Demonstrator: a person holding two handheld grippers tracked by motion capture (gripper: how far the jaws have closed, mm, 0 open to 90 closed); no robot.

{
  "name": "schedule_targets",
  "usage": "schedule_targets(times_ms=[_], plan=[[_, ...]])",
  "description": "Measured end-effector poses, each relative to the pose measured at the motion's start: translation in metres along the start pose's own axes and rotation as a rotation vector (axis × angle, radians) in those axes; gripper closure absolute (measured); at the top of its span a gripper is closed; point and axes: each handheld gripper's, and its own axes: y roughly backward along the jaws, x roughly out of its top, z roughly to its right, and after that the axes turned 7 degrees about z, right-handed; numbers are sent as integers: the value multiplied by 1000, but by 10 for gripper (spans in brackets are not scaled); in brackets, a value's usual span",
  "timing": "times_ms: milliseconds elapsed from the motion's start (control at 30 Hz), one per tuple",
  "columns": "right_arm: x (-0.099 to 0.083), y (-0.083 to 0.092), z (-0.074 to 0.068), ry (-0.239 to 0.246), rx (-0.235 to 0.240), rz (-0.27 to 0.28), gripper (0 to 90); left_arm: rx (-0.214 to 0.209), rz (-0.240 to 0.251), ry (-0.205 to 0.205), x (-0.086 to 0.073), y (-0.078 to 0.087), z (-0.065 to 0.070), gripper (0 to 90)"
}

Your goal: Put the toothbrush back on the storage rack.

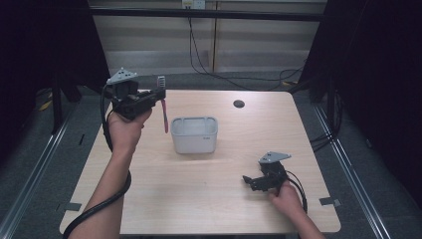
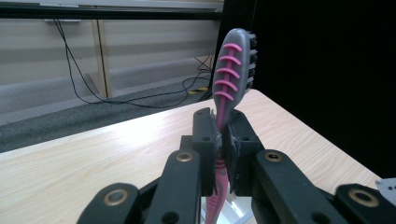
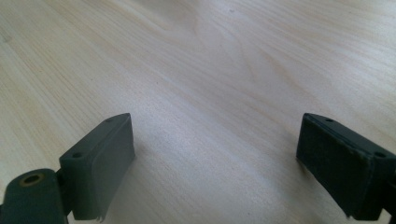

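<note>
My left gripper (image 2: 219, 135) pinches a pink-and-grey plastic toothbrush (image 2: 232, 70) at its neck, head up, handle hanging above the pale wooden table (image 1: 209, 199), just left of the white rectangular plastic bin (image 1: 194, 134). My right gripper (image 3: 215, 163) rests spread wide, holding nothing, low over the table. Risk, as I judge it: the slim neck pivots between the pads, so the handle may strike the bin's rim.
</note>
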Motion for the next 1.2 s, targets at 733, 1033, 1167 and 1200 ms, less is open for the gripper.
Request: schedule_targets(times_ms=[733,1033,1167,1200], plan=[[0,0,0,5,0,3,104,-3,14,-2,9,-20,10,840],[0,0,0,4,0,3,103,15,10,-3,0,-28,9,840],[0,0,0,1,0,0,103,20,6,2,-4,-31,7,840],[0,0,0,1,0,0,103,22,7,6,-6,-32,7,840]])
